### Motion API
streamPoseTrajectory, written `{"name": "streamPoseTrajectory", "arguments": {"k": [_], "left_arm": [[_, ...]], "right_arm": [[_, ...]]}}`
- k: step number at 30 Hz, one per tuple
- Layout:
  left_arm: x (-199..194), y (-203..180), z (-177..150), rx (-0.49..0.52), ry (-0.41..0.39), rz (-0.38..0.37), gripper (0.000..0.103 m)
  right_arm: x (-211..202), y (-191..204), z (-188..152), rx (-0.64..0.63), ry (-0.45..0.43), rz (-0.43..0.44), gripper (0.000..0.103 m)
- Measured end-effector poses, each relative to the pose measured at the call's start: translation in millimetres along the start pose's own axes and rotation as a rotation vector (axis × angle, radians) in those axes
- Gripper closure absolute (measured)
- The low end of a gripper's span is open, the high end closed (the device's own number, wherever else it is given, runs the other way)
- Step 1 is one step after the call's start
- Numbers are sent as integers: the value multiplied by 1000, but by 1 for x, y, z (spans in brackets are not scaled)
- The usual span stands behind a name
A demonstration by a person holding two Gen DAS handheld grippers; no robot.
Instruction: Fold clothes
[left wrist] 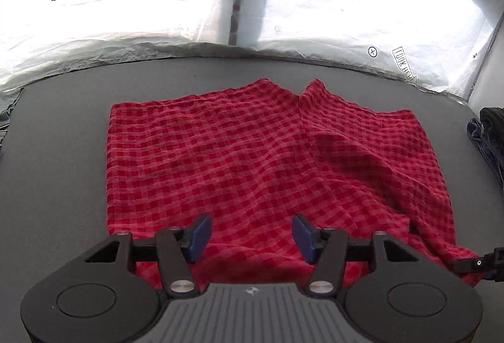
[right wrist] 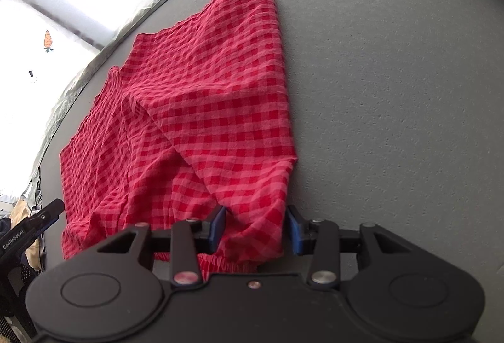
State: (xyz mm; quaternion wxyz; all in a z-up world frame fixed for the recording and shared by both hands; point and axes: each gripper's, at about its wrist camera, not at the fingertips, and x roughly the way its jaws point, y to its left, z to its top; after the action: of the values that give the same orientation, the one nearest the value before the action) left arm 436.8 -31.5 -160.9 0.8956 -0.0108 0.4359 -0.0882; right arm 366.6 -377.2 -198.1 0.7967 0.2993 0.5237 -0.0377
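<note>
Red-and-pink checked cloth [left wrist: 239,160] is laid across a grey padded table [left wrist: 56,154], roughly flat on its left half and rucked into a raised fold on its right half; the left gripper [left wrist: 250,237] is held above the near hem, tilted steeply downward, with its blue pads [left wrist: 200,235] standing well apart and no fabric pinched between them; the cloth is seen below and beyond the pads, apart from them. The right gripper [right wrist: 256,231] is likewise pitched downward at the near right corner of the cloth; its jaws are parted, and a bunched fold of the fabric lies between the pads [right wrist: 294,231], filling most of the gap; whether the pads press on it cannot be told, though they appear to flank it loosely. A gathered waistband edge is visible just under that gripper's body. Bare table surface is left open to the right of the cloth and along its far side, up to the table edge; a white printed sheet [left wrist: 126,12] is hung beyond that edge. Dark garments [left wrist: 489,135] are piled at the table's right margin.
</note>
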Motion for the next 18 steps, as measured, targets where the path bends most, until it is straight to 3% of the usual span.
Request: {"name": "streamPoseTrajectory", "arguments": {"k": [2, 6, 9, 11, 15, 18], "left_arm": [[-13, 16, -17, -61, 14, -5, 45], [-36, 54, -51, -240, 53, -88, 45], [-36, 55, -67, -206, 93, -99, 45], [-30, 44, -70, -131, 106, -94, 45], [-13, 18, -67, 10, 84, -79, 45], [-1, 12, -61, 55, 55, -58, 45]], "right_arm": [[-2, -3, -1, 11, -6, -3, 60], [0, -5, -3, 33, 9, -7, 59], [4, -2, -3, 30, 25, -11, 56], [7, 4, -3, 13, 38, -14, 53], [9, 12, -3, -32, 51, -14, 52], [7, 8, -3, -27, 52, -3, 54]]}}
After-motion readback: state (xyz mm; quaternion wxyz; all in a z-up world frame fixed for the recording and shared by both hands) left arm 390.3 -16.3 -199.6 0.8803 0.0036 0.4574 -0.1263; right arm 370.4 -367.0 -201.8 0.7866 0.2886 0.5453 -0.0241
